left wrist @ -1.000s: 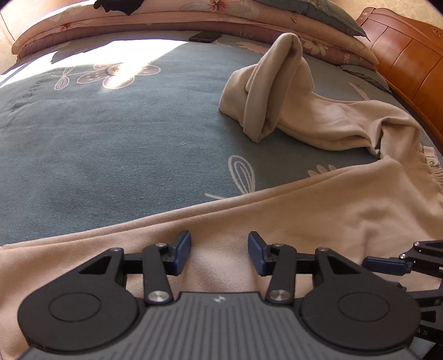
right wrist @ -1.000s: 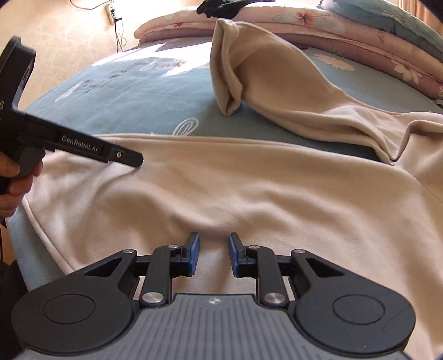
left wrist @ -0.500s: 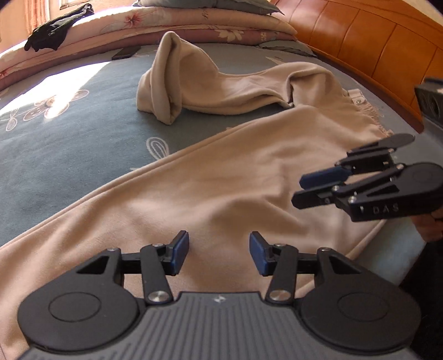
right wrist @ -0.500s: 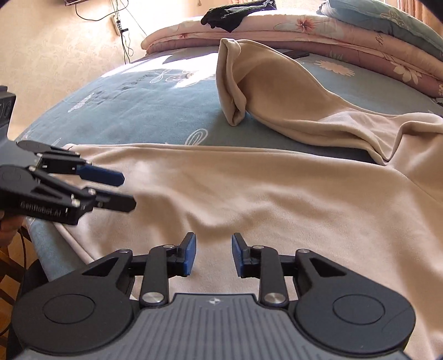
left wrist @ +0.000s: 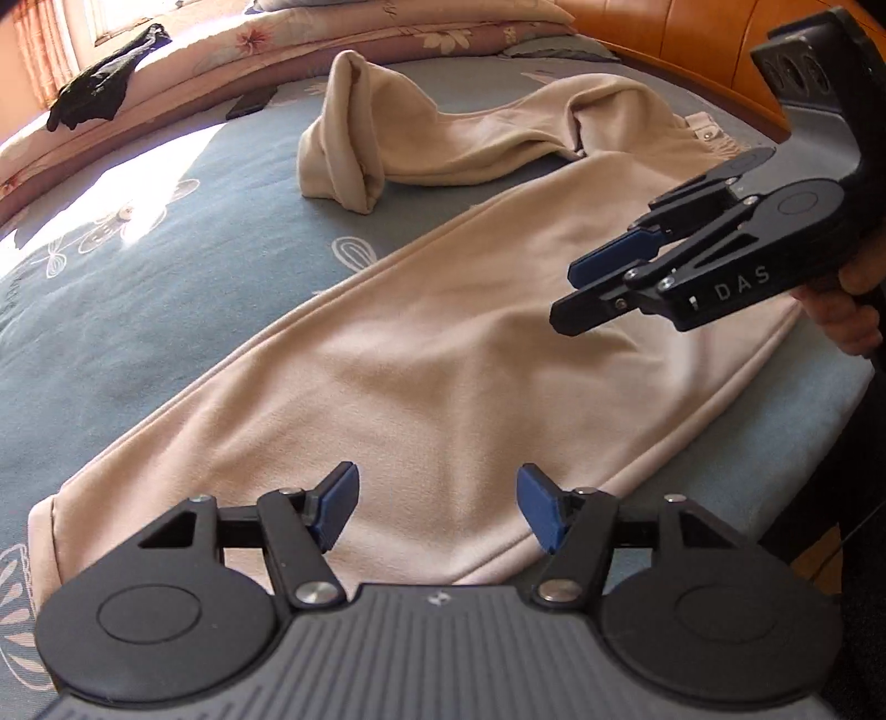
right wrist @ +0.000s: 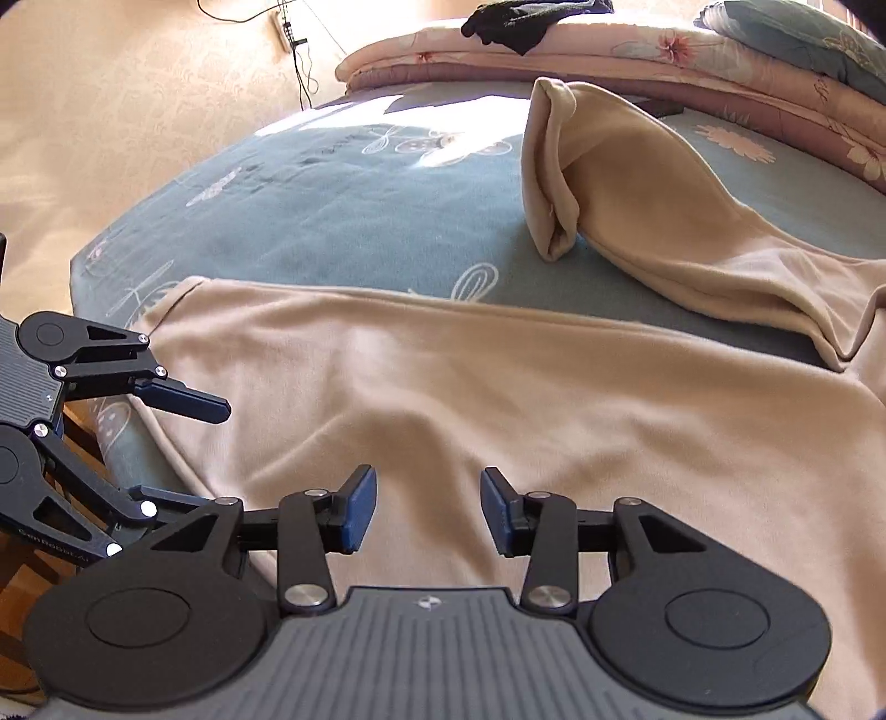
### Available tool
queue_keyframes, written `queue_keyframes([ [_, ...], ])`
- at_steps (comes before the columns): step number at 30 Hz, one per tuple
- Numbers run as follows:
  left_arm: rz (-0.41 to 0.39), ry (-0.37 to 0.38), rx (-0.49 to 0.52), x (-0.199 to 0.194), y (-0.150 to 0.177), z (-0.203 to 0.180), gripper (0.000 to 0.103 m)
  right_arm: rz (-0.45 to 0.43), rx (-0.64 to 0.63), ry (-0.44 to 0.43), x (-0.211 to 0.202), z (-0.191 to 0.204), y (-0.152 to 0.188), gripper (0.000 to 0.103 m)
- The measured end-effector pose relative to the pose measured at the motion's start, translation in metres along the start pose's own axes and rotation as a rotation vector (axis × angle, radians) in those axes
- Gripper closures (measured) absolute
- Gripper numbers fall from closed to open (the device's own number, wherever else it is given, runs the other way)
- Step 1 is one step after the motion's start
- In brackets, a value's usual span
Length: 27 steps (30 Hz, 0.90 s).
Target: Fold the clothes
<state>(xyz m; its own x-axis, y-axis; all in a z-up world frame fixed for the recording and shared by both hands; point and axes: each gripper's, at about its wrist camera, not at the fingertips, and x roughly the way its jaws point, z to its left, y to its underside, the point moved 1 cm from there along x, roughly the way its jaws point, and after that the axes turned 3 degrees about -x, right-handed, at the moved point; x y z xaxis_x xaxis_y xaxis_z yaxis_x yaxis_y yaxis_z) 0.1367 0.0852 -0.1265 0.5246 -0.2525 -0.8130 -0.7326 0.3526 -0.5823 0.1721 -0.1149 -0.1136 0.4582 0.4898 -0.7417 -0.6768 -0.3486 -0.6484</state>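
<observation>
A beige garment [left wrist: 443, 343] [right wrist: 498, 399] lies on the blue bedspread [left wrist: 138, 288] [right wrist: 343, 221], one long part flat along the near bed edge. Its other part [left wrist: 354, 138] [right wrist: 609, 183] is bunched up farther back. My left gripper [left wrist: 437, 509] [right wrist: 188, 454] hovers over the flat part near its hem end, its jaws opening with nothing between them. My right gripper [right wrist: 429, 509] [left wrist: 576, 296] hangs above the cloth farther along, its jaws also opening on nothing. A hand [left wrist: 853, 310] holds its grip.
Folded floral quilts [left wrist: 332, 50] [right wrist: 609, 55] are stacked at the far end, with a black cloth [left wrist: 94, 94] [right wrist: 526, 22] on top. A dark phone [left wrist: 249, 105] lies near them. A wooden headboard [left wrist: 692, 33] runs along the right. Cables [right wrist: 288, 33] hang on the wall.
Both grippers' jaws have widened. The left gripper has shifted sideways and rolled, so the right gripper now shows large at its right. The right gripper has lifted slightly off the cloth.
</observation>
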Motion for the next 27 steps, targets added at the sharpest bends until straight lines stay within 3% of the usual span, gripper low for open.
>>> queue_keyframes([
  [1,0.01,-0.022,-0.028,0.003,0.003,0.01,0.04,-0.025,0.008,-0.001,0.006,0.0,-0.008,0.059],
  [4,0.068,-0.061,-0.135,0.006,0.024,0.038,0.04,0.01,0.066,-0.022,0.039,0.001,-0.015,0.081],
  [8,0.073,-0.005,-0.216,-0.012,0.056,0.058,0.037,0.063,-0.002,-0.095,0.053,0.034,0.001,0.08],
  [10,0.077,-0.017,-0.209,-0.021,0.058,0.062,0.037,0.086,-0.07,-0.114,0.048,0.047,0.002,0.08],
  [12,0.016,-0.04,-0.21,-0.027,0.048,0.07,0.037,0.068,-0.067,-0.136,0.043,0.047,-0.009,0.08],
  [15,-0.068,-0.014,-0.241,-0.024,0.028,0.086,0.037,-0.015,-0.045,-0.083,0.043,0.042,-0.024,0.08],
  [17,-0.061,-0.028,-0.26,-0.009,0.022,0.097,0.036,0.015,-0.025,-0.116,0.06,0.044,-0.027,0.08],
  [20,-0.013,-0.119,-0.277,0.015,0.025,0.116,0.036,0.005,-0.083,-0.059,0.086,0.057,-0.028,0.082],
  [23,-0.032,-0.09,-0.356,0.005,0.031,0.138,0.036,0.015,-0.017,-0.062,0.098,0.055,-0.044,0.081],
  [27,-0.087,-0.084,-0.355,-0.012,0.025,0.147,0.036,0.02,0.001,-0.075,0.081,0.051,-0.052,0.079],
])
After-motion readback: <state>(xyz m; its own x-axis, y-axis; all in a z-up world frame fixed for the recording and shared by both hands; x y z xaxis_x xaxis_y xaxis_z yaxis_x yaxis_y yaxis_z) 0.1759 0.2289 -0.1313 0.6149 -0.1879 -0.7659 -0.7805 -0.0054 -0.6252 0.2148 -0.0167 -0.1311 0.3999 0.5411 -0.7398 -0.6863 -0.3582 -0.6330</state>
